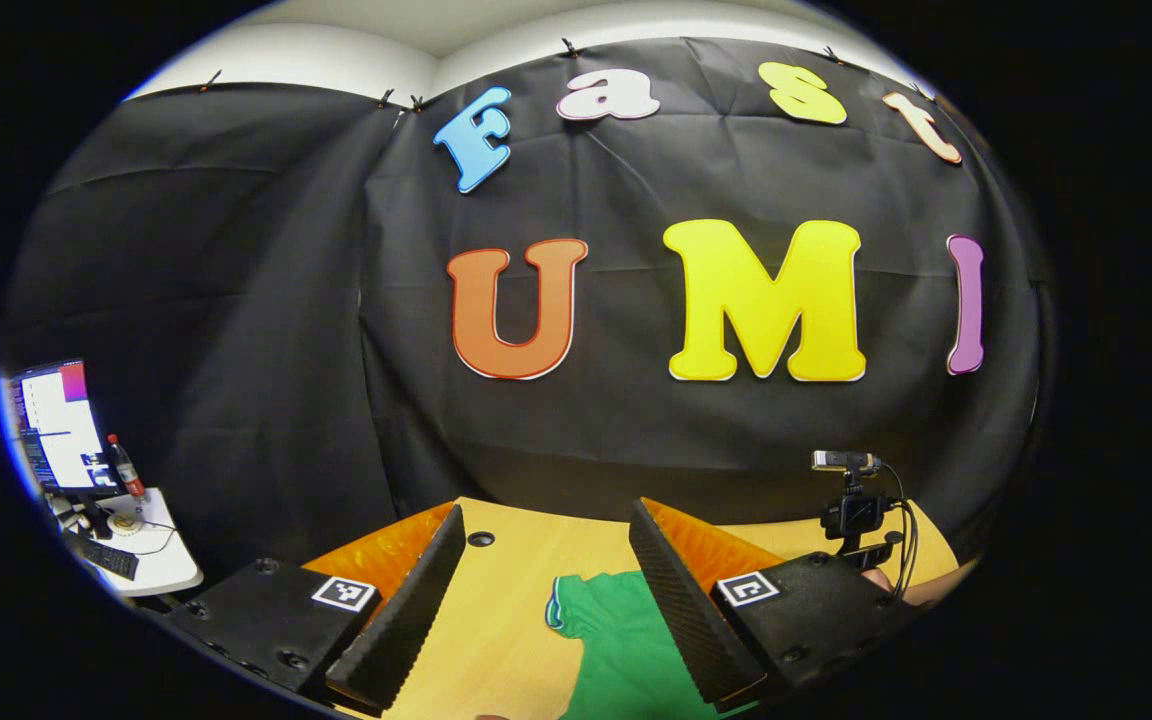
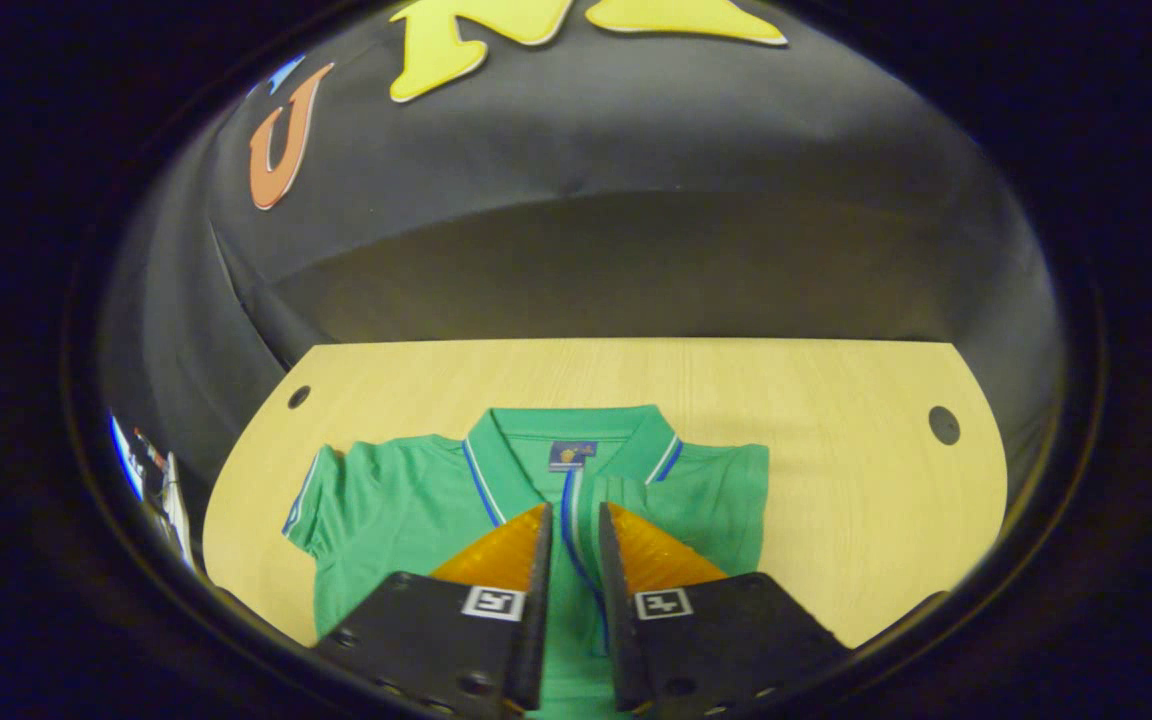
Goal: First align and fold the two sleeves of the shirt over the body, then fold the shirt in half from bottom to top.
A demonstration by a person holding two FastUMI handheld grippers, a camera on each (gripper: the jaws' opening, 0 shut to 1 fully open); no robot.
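Our left gripper point(image 1: 546, 590) hangs wide open above the table point(image 1: 496, 610); our right gripper point(image 2: 571, 560) is nearly closed, grasping nothing. The shirt point(image 2: 386, 510) lies flat below: soft, light, limp. We'd pinch each sleeve hem.

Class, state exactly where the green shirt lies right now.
In the right gripper view, the green shirt lies flat on the wooden table, collar toward the black cloth wall, left of the table's centre.

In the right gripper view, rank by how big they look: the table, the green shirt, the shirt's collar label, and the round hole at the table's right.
Largest to smallest:
1. table
2. green shirt
3. Collar label and round hole: too alike to rank.
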